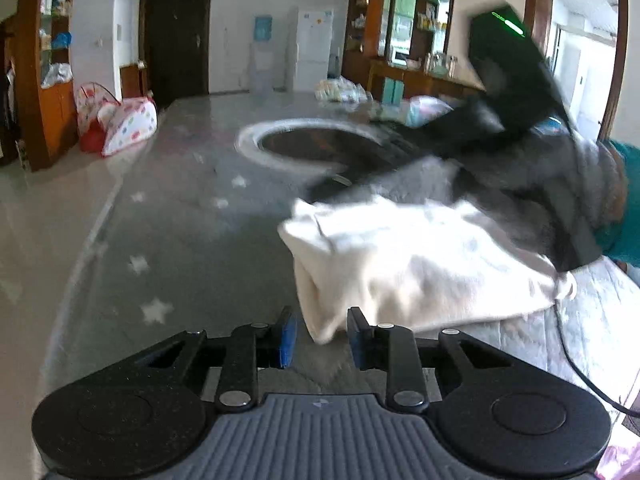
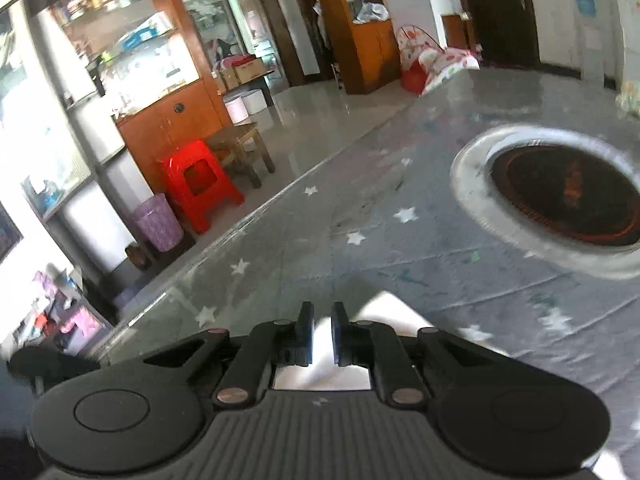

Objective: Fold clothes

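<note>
the white cloth (image 1: pixel 420 264) looks soft and limp; the right gripper (image 2: pixel 322 334) jaws pinch its edge, the left gripper (image 1: pixel 322 334) jaws stand spread around a hanging corner, best pinched there.

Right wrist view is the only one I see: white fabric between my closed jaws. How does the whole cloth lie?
Observer: The white cloth lies as a folded bundle on the grey star-patterned table, partly under the right gripper.
Operator: Does the left gripper hold it too?
Observer: No. The left gripper is open; the bundle's near corner sits just at its tips, and the pads do not press it.
Operator: Is anything else beside the cloth?
Observer: A black cable runs over a pale quilted mat next to it.
</note>
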Motion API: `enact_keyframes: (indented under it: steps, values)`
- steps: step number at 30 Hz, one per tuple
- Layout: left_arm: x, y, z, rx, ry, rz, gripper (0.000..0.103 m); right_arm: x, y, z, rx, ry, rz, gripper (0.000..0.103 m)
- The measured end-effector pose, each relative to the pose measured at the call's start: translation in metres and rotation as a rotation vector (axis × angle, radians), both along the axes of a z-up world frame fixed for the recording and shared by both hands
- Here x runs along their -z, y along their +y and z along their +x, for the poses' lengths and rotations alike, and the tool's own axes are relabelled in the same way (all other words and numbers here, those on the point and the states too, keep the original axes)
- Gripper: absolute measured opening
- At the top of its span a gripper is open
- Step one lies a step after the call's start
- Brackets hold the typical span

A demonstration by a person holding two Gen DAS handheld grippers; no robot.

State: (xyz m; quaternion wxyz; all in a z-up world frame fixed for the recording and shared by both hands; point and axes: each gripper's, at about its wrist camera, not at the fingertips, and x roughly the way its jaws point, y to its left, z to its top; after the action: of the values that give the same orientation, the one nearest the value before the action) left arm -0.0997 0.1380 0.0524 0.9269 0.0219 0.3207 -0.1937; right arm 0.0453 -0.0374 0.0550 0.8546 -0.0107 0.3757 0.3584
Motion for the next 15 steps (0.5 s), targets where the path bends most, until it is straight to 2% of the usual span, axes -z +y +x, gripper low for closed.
enact_keyframes:
  steps: [6, 10, 13, 15]
  values:
    - [-0.015, -0.018, 0.025, 0.053, -0.025, -0.057, 0.03, -0.006, -0.035, -0.048, -0.033, -0.031, -0.144, 0.009]
    - [-0.002, -0.035, 0.057, 0.076, 0.016, -0.059, 0.03, 0.003, -0.059, -0.089, -0.048, -0.016, -0.202, 0.01]
    - [0.016, -0.038, 0.076, 0.05, 0.067, -0.017, 0.03, 0.007, -0.077, -0.113, -0.048, -0.018, -0.228, 0.014]
    - [0.024, -0.033, 0.079, 0.033, 0.093, -0.027, 0.032, 0.009, -0.089, -0.122, -0.037, -0.014, -0.235, 0.016]
